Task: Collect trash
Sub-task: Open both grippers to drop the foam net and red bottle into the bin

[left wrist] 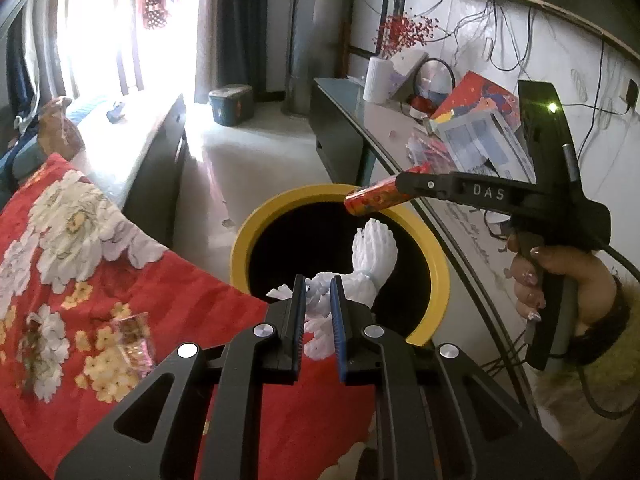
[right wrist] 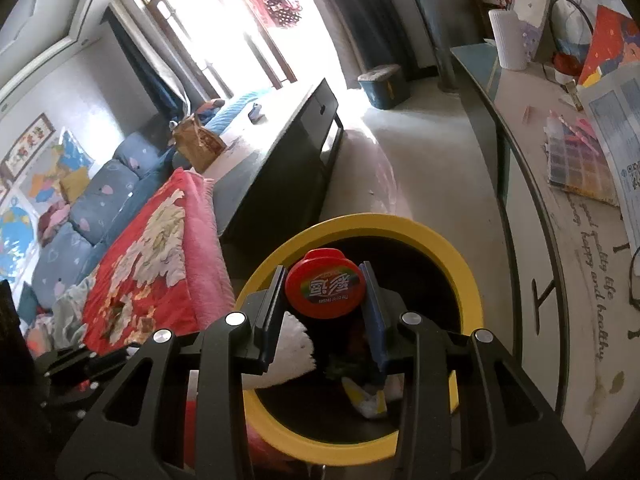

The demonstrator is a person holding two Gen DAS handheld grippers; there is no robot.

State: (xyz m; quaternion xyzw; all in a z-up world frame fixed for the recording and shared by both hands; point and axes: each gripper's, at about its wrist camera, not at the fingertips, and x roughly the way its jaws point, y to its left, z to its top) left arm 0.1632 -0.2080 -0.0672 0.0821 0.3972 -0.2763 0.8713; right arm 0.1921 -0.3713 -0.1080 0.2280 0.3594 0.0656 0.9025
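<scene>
A yellow-rimmed trash bin (left wrist: 438,264) with a dark inside stands on the floor between a red floral blanket and a long table. My left gripper (left wrist: 318,292) is shut on white foam netting (left wrist: 372,256) and holds it over the bin's near edge. My right gripper (left wrist: 394,192) is shut on a red candy tube (left wrist: 370,200) and holds it over the bin's far rim. In the right wrist view the right gripper (right wrist: 325,280) grips the tube (right wrist: 325,288) by its red cap above the bin (right wrist: 464,268). Some wrappers (right wrist: 370,396) lie inside the bin.
A red floral blanket (left wrist: 80,264) with a small pink wrapper (left wrist: 134,340) lies left of the bin. A long table (left wrist: 472,232) at right holds papers, a white vase (left wrist: 378,80) and clutter. A dark low cabinet (left wrist: 160,160) and a sofa (right wrist: 100,208) stand further left.
</scene>
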